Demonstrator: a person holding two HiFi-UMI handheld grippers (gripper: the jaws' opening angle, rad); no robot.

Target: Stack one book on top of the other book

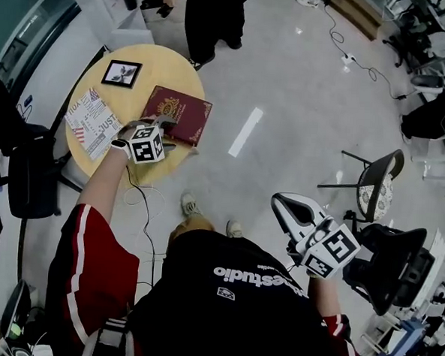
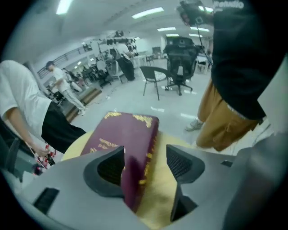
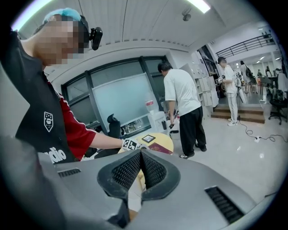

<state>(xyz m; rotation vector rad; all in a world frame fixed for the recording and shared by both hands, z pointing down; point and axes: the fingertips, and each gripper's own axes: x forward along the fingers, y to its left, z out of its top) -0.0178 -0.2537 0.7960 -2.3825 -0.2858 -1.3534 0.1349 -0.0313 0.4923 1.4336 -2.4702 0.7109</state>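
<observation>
Two books lay flat and apart on the round table [image 1: 165, 65], not stacked: a maroon book [image 1: 178, 112] near the middle and a print-covered book [image 1: 93, 122] towards the left edge. The left claw [image 1: 160, 124] pointed steeply down at the maroon book's near edge. Its jaws were spread round that edge, one pad at the cover and the other clear, which would suit either taking hold or letting go. The right claw [image 3: 140, 167], pressed together on nothing, was held off at lower right, seemingly not needed. Only the left gripper view showed that gap at the pad, and only the head view showed both books.
</observation>
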